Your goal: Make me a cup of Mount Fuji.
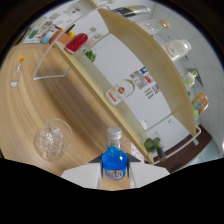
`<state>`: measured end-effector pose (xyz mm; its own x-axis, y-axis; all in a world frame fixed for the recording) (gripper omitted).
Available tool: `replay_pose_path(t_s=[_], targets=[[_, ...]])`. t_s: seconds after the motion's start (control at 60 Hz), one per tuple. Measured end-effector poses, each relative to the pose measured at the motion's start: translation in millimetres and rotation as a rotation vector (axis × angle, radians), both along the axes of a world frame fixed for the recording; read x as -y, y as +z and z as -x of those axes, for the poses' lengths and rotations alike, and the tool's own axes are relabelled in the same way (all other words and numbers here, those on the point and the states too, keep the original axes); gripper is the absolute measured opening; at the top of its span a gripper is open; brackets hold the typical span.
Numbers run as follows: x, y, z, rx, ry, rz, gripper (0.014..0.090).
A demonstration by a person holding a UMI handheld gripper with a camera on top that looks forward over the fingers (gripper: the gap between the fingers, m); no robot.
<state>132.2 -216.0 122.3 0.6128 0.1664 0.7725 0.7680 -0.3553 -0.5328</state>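
The blue bottle (114, 161) stood clenched between the fingers of the gripper (115, 176), near the wooden counter's (75, 107) front. Left of it sat the glass cup (52, 137); pouring well meant tilting slowly above its rim.

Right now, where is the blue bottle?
In the gripper view, the blue bottle stands between the fingers, on the wooden table, with the glass off to its left.

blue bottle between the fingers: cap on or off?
Cap on. The blue bottle between the gripper fingers shows a pale cap over its neck. Whether both fingers press it: cannot tell.
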Motion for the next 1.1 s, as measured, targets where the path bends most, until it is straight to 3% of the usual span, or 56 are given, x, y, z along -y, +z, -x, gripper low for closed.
replay_pose_path(t_s=[0.417, 0.733, 0.883, 1.1], targets=[[-16.8, -5.7, 7.8, 0.785, 0.215, 0.110, 0.0361], [-17.1, -13.3, 16.4, 0.924, 0.281, 0.151, 0.0361], [-17.1, 11.0, 21.0, 0.765, 0.260, 0.056, 0.0362], [1.5, 77.7, 28.2, 0.073, 0.162, -0.148, 0.0367]])
